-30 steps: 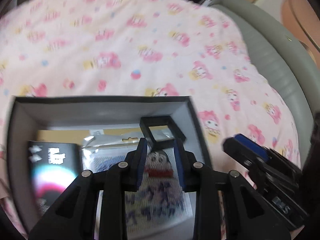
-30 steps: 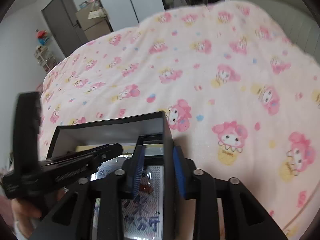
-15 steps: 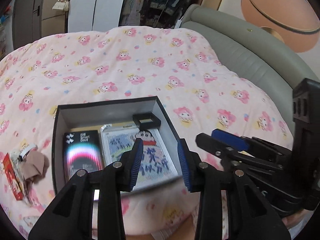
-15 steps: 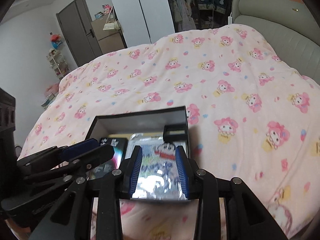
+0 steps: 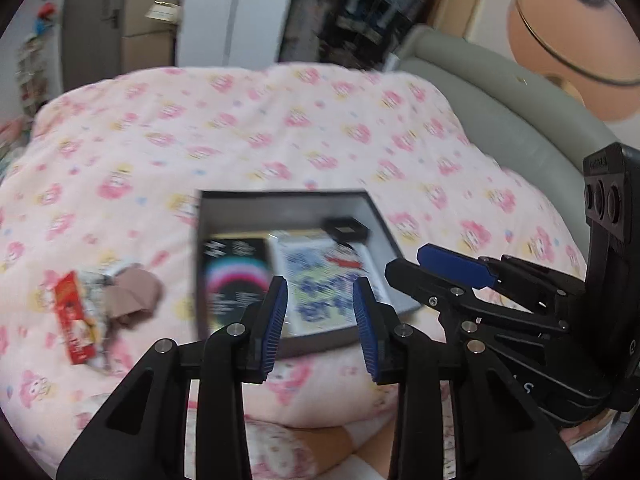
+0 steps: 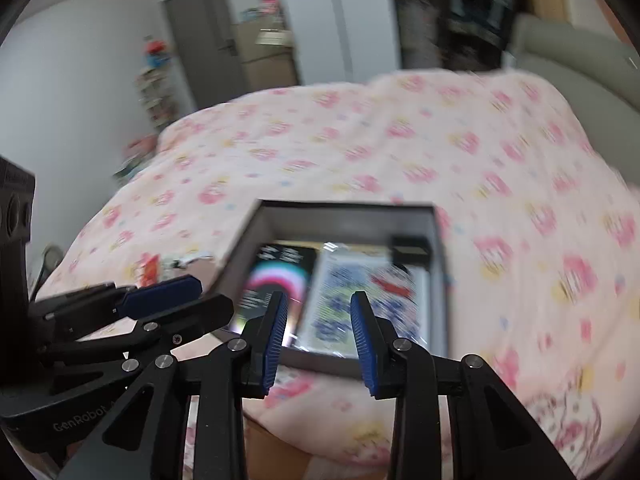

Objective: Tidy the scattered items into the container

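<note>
Two tools hang over the bed, both empty. Left wrist view: the left tool (image 5: 320, 322), jaws narrowly parted and closing on nothing, points steeply down at the box (image 5: 384, 236); loose packets (image 5: 76, 316) lie to its left, so swing there next, I judge. Right wrist view: the right tool (image 6: 318, 330), slightly parted, tilts down toward the box (image 6: 438, 280).

Ahead of the left tongs (image 5: 320, 326) sits the open black box (image 5: 288, 206), its walls standing up around flat packs. Nothing covers its top (easy to reach in). The right tongs (image 5: 440, 276) crowd in close on the right side. To the left, a red packet (image 5: 74, 316) and a brown cloth (image 5: 134, 294) lie on the pink blanket (image 5: 280, 128).
</note>
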{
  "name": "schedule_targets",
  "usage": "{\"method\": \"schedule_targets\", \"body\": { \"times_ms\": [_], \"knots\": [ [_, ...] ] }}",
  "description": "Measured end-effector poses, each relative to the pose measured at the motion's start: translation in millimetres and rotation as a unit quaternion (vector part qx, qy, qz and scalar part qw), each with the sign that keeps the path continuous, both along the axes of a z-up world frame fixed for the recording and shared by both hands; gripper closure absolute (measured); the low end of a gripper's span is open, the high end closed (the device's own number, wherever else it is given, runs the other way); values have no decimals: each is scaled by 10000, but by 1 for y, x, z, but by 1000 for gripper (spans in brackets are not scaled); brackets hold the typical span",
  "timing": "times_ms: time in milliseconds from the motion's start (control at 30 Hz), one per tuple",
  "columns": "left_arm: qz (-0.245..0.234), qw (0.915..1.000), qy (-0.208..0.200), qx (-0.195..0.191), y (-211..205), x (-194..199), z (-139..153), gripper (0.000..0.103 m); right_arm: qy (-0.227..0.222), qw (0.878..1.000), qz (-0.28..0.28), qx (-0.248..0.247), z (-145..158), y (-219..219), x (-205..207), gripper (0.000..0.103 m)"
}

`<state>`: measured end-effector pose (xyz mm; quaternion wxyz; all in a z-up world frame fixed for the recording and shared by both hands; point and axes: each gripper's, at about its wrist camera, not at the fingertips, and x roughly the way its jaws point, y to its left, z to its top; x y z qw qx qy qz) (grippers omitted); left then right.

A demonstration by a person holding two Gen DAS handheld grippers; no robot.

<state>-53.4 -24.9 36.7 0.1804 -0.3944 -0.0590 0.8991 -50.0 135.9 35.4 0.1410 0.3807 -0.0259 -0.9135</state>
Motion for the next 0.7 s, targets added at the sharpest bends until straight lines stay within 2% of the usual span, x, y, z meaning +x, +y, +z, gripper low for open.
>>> {"method": "schedule_targets", "body": {
  "times_ms": [167, 333, 500, 633, 700],
  "knots": [
    [575, 9983, -31, 24, -57, 10, -7, 70, 24, 9991, 410, -56, 3, -56, -3, 73],
    [976, 9948, -282, -69, -112, 15, -33, 70, -263, 9964, 810, -37, -22, -115, -10, 73],
    [1334, 9898, -464, 173, -163, 15, -53, 70, -542, 9912, 1203, -66, -45, -168, -22, 73],
    [1601, 9855, -452, 339, -200, 13, -60, 69, -678, 9854, 1552, -164, -52, -202, -34, 73],
    [1920, 9797, -440, 376, -220, 10, -67, 68, -843, 9811, 1704, -349, -58, -215, -44, 73]
  ]
}}
